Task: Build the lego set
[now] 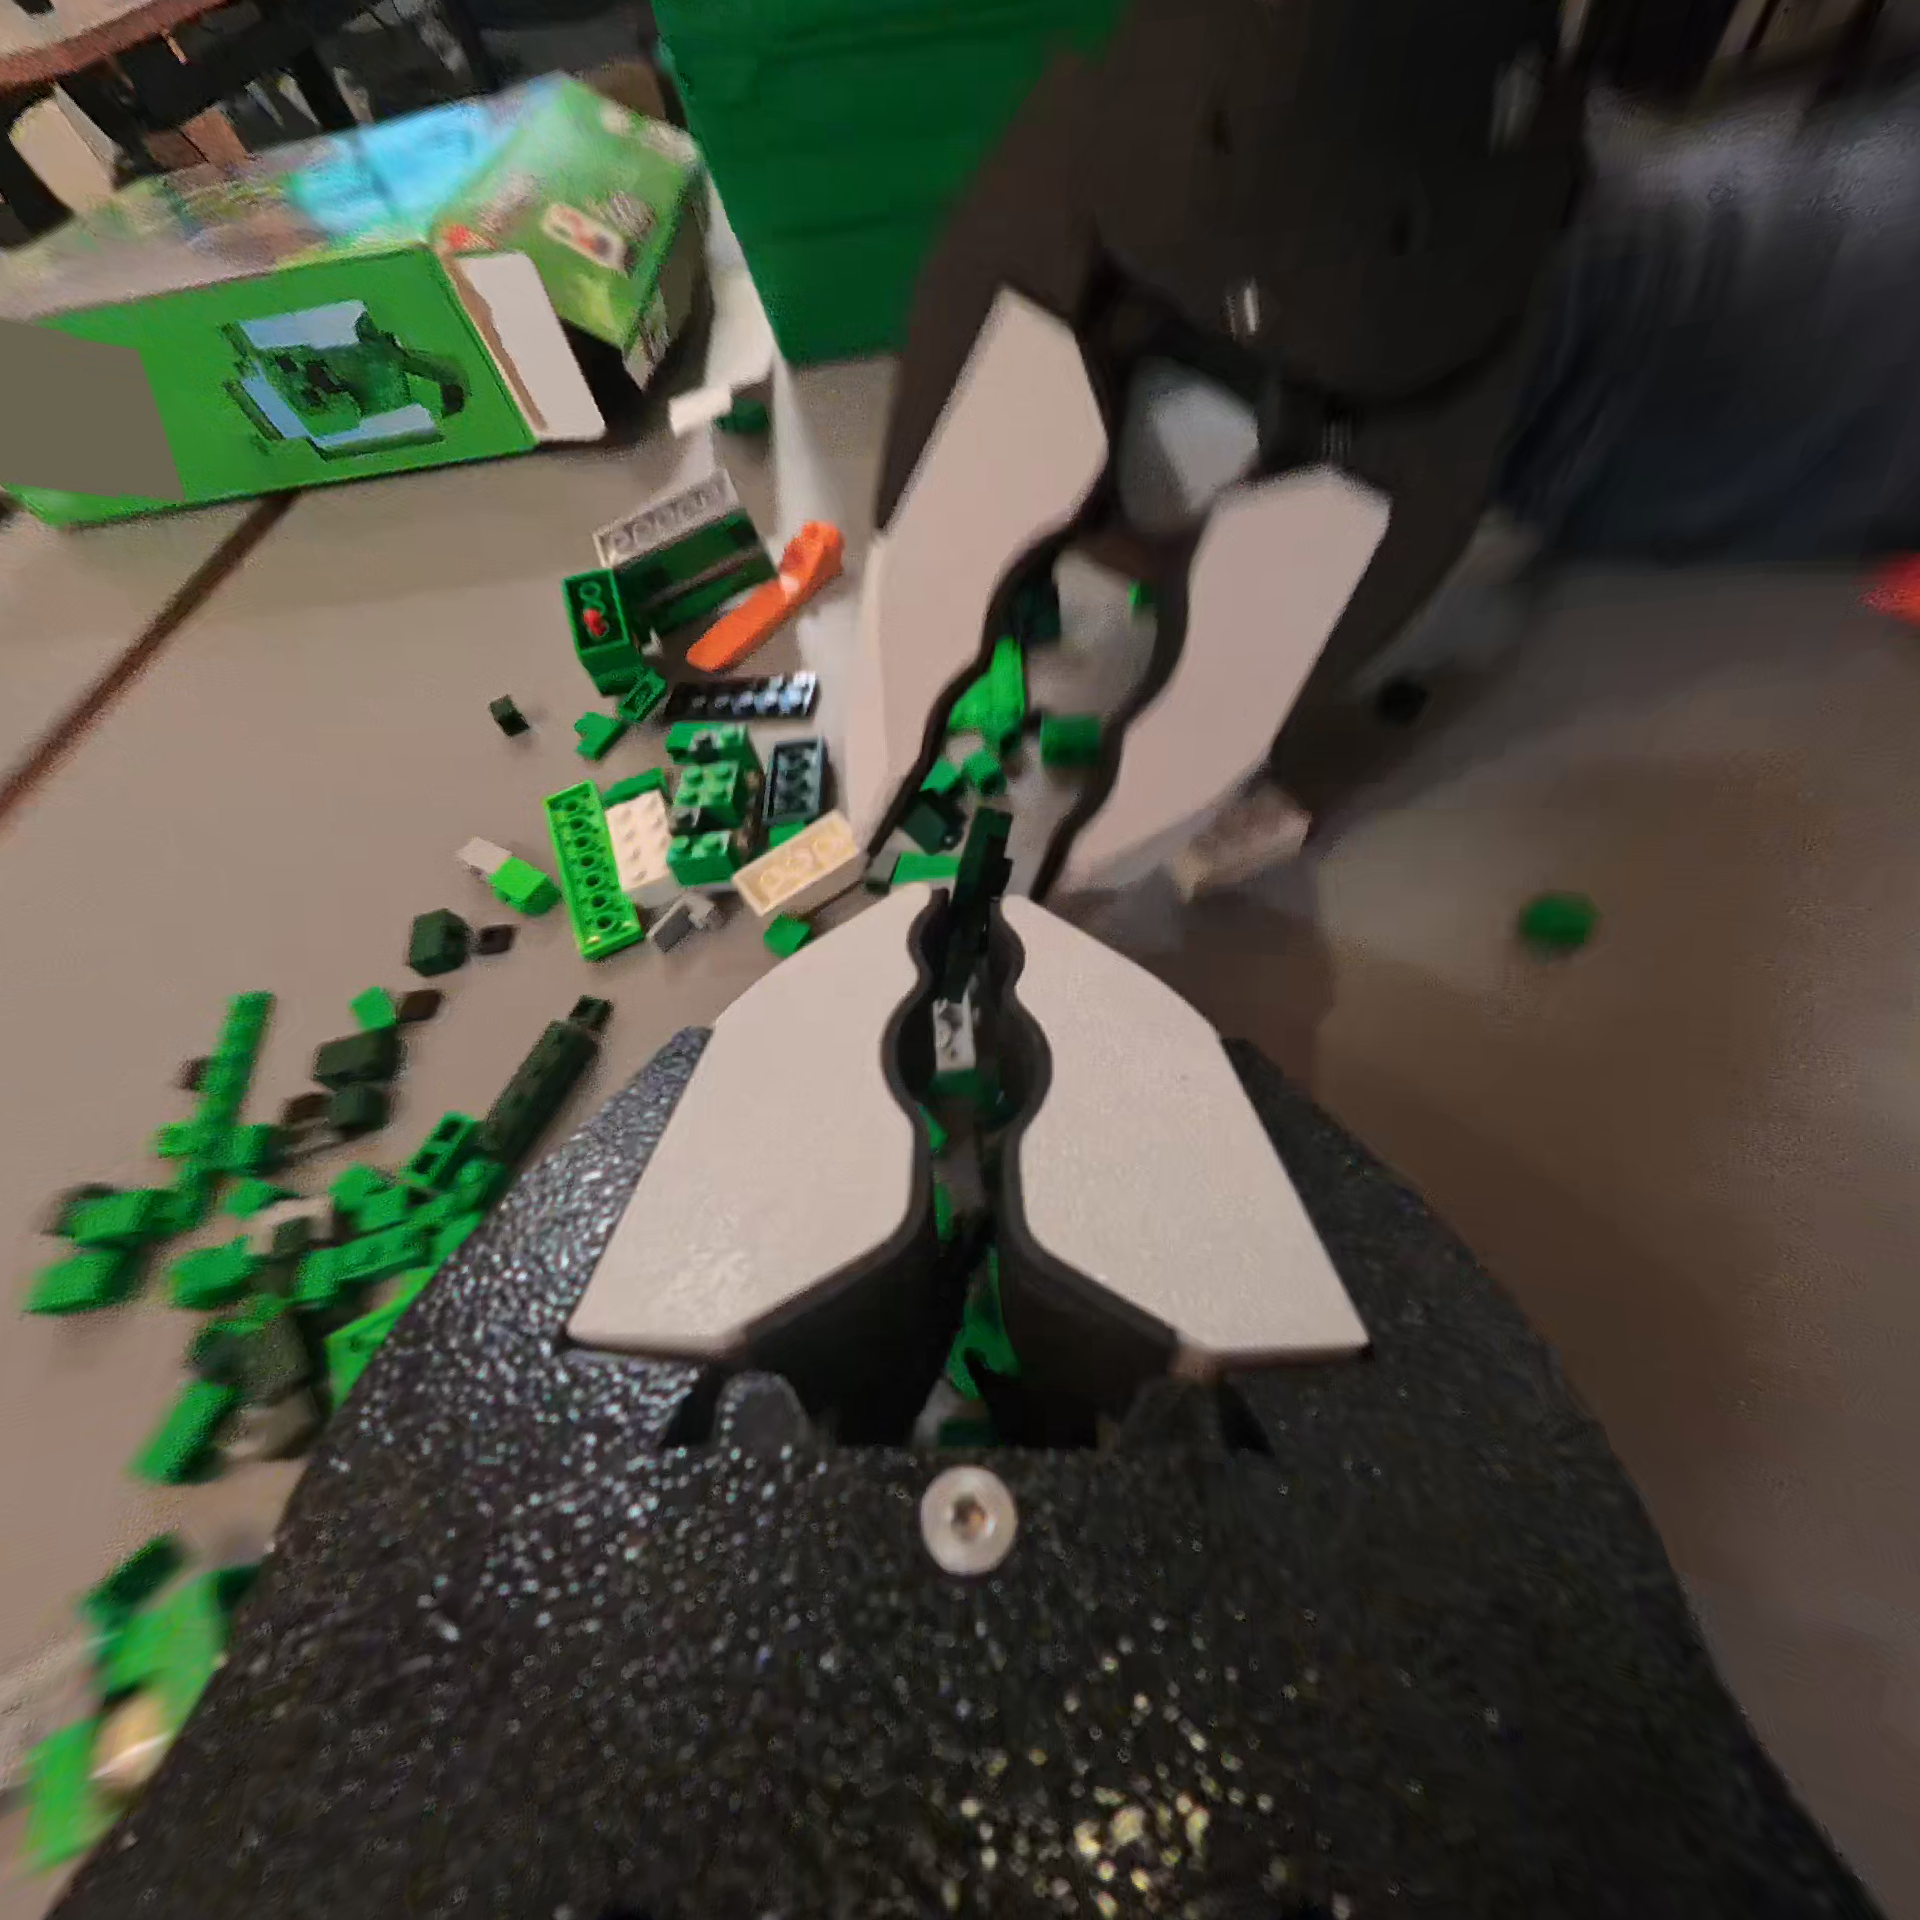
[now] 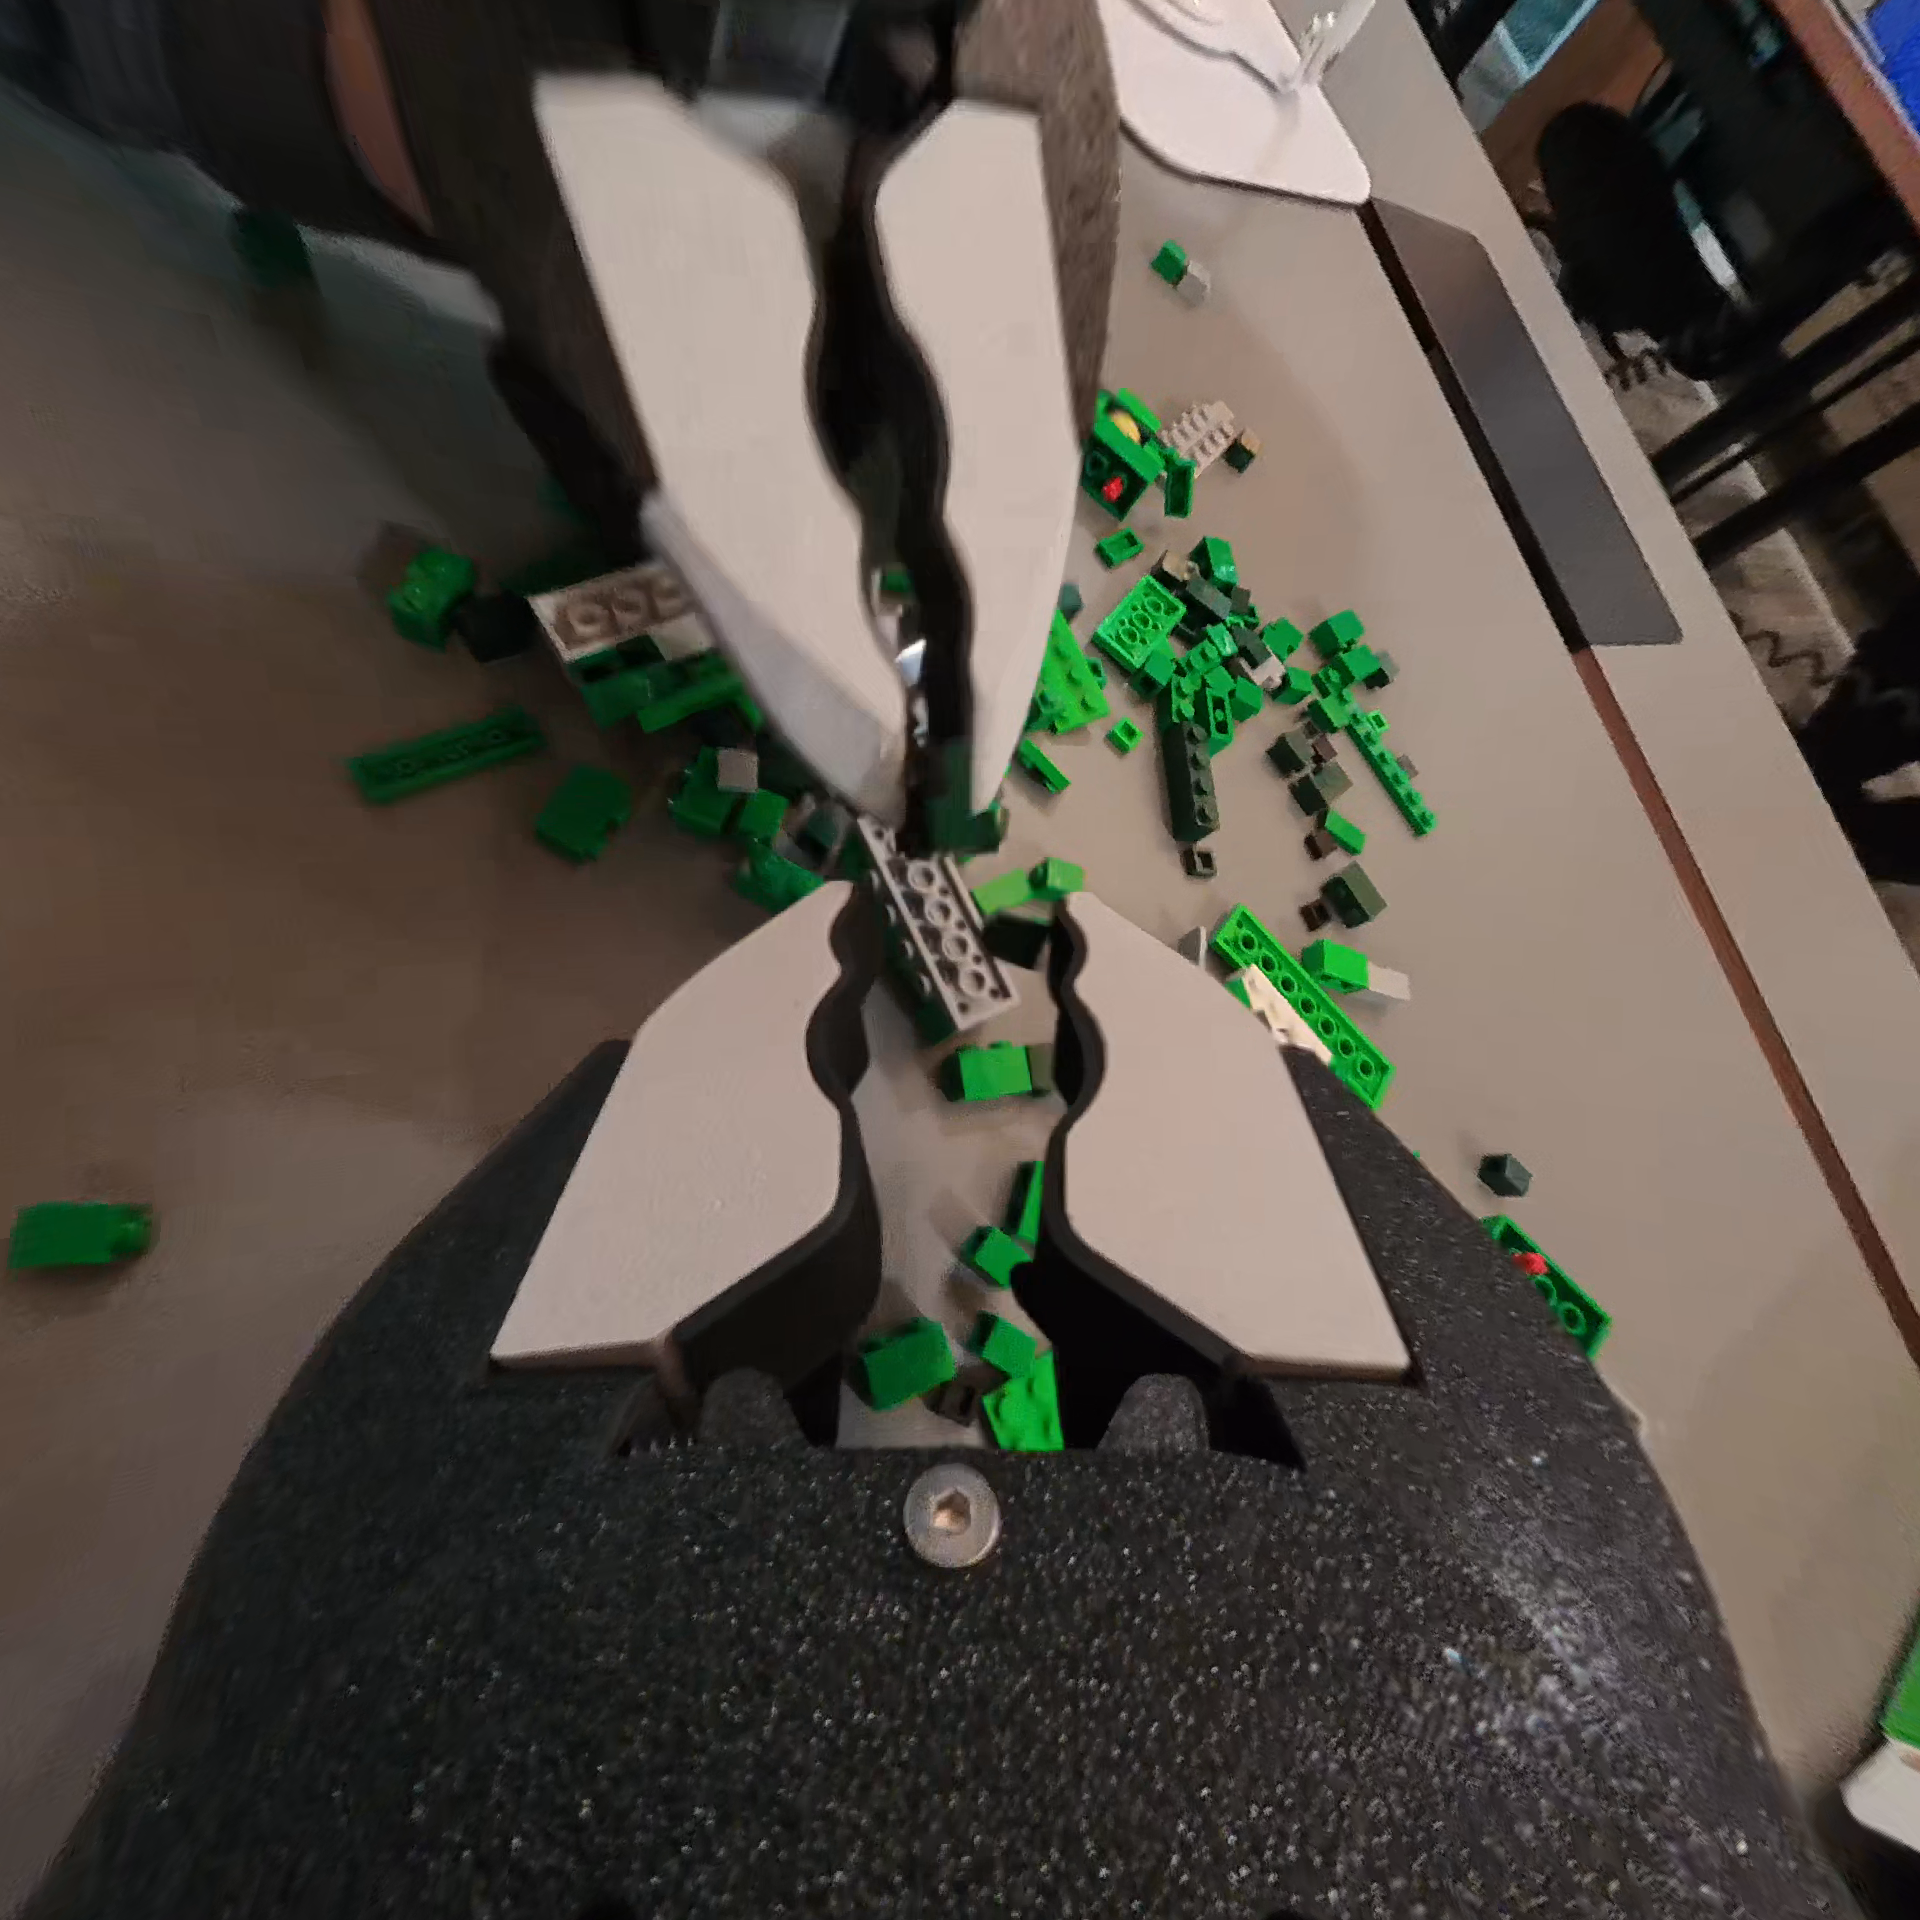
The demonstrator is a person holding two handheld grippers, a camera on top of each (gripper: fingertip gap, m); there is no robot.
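My left gripper (image 1: 961, 920) is shut on a thin dark green and grey lego assembly (image 1: 966, 935), seen edge-on between its tips. In the right wrist view the left gripper (image 2: 935, 779) comes down from above, holding that assembly; its grey studded plate (image 2: 940, 935) slants toward the camera. My right gripper (image 2: 956, 920) is open, with its fingertips on either side of the grey plate. I cannot tell whether they touch it. In the left wrist view the right gripper (image 1: 997, 831) faces mine, jaws apart. Loose green bricks (image 2: 1226, 665) are scattered over the grey table (image 2: 260, 935).
A green lego box (image 1: 312, 364) lies at the far left. An orange brick separator (image 1: 774, 603) lies beside white and green bricks (image 1: 686, 821). A long bright green plate (image 2: 1309, 1003) lies right of my right gripper. The table edge (image 2: 1704, 831) runs along the right. My left and right fingertips are right by each other.
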